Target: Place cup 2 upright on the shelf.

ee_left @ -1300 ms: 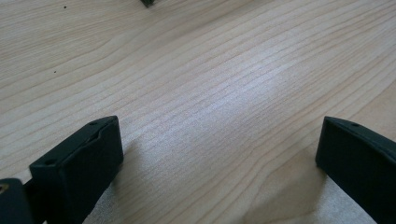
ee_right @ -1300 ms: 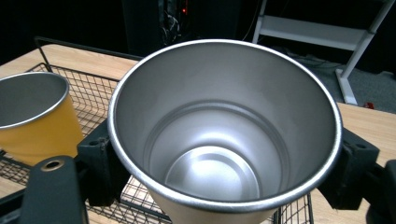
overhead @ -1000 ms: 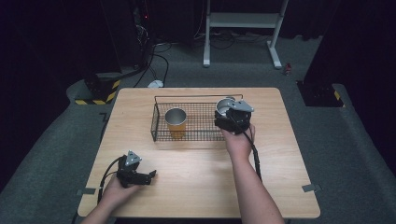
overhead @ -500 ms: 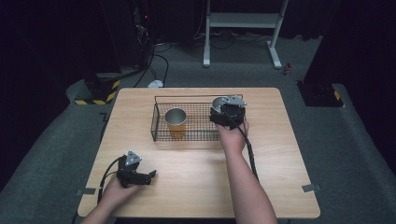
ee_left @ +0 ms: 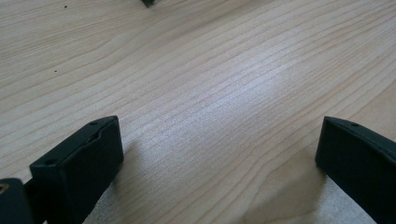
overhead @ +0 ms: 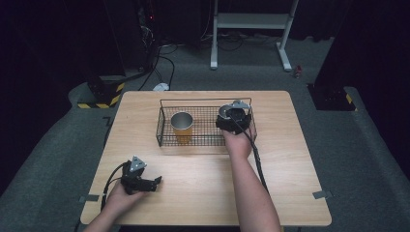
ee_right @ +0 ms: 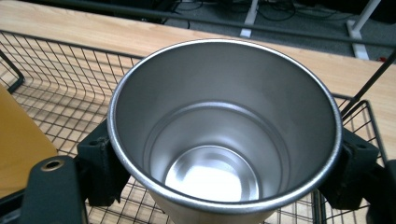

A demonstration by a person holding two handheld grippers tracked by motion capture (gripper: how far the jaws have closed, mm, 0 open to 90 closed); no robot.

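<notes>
A silver metal cup [overhead: 225,111] stands upright between the jaws of my right gripper [overhead: 234,120], which is shut on its sides. It is held at the right end of a black wire basket [overhead: 164,130]. In the right gripper view I look down into the silver cup [ee_right: 224,140], with basket mesh [ee_right: 60,70] below it. A yellow cup [overhead: 182,126] stands upright in the basket's left half, and its side [ee_right: 18,135] is at the left edge of that view. My left gripper [overhead: 153,182] rests open on the table's front left, with bare wood between its jaws [ee_left: 219,158].
The wooden table [overhead: 290,159] has bare room in front of the basket and to its right. Beyond the far edge are grey carpet, cables and a white stand leg [overhead: 285,58]. A cable trails from each gripper along the forearms.
My right gripper has carried the silver cup a little to the left, from the basket's right rim to inside its right end. The left gripper has stayed still.
</notes>
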